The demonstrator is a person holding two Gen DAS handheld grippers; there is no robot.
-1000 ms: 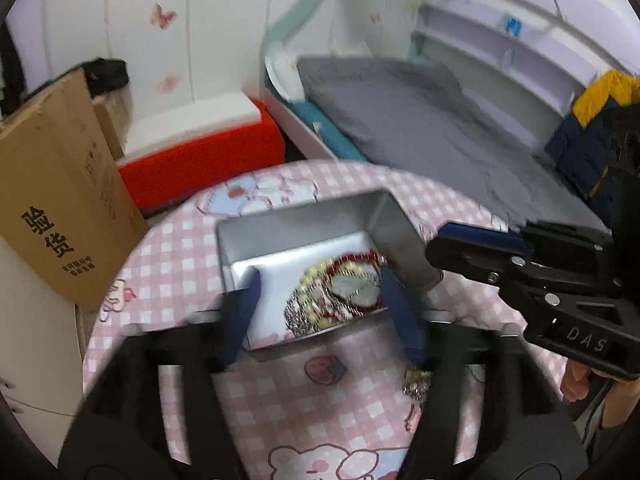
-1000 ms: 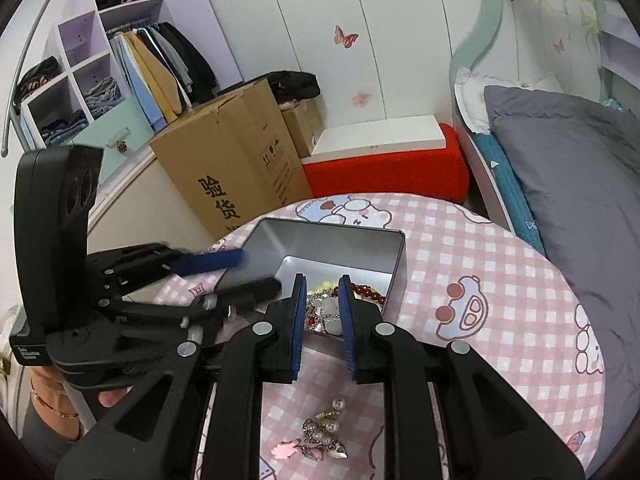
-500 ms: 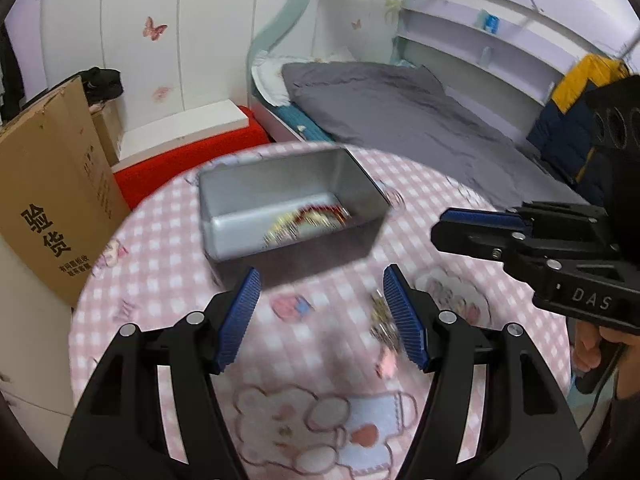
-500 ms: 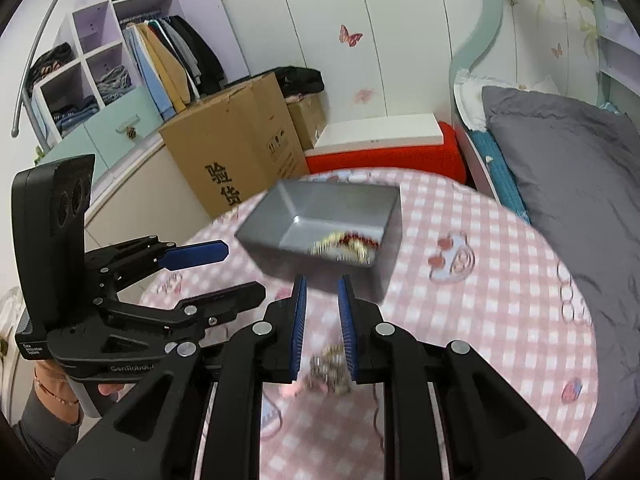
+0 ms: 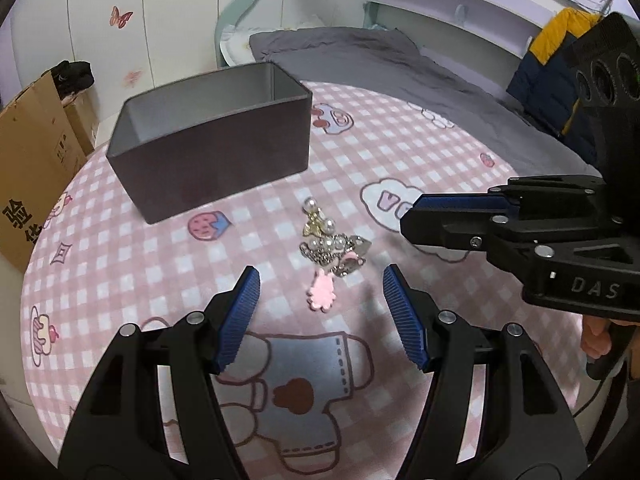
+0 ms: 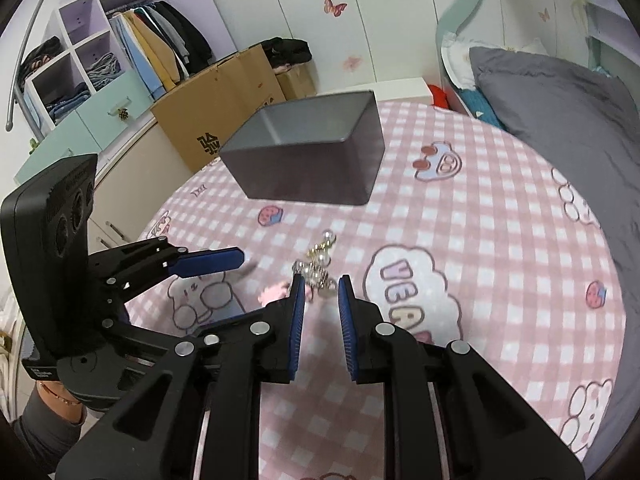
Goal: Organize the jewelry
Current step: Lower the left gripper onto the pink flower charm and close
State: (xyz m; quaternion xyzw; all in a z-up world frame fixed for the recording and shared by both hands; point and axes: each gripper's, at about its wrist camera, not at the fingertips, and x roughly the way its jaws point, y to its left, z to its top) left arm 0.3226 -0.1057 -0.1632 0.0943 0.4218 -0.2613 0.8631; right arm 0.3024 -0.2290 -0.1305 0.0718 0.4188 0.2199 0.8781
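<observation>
Your right gripper (image 6: 320, 294), jaws narrow and empty, sits nearest the pearl charm (image 6: 316, 268); it lies just ahead, long axis running near-to-far; left gripper (image 5: 322, 292) gapes empty.

The worktop (image 5: 400, 148) wears a pink-and-white check with cartoon prints. The tin (image 5: 216, 160) is dull grey. The jewelry (image 5: 330, 250) shows gold, white pearls and a pink charm. Black fingers (image 5: 240, 316) carry blue pads (ribbed).

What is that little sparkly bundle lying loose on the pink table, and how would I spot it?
On the pink checked tablecloth, look just in front of the grey metal tin. There lies a jewelry charm: pearls, gold links and a pink tag, the only loose trinket.
</observation>
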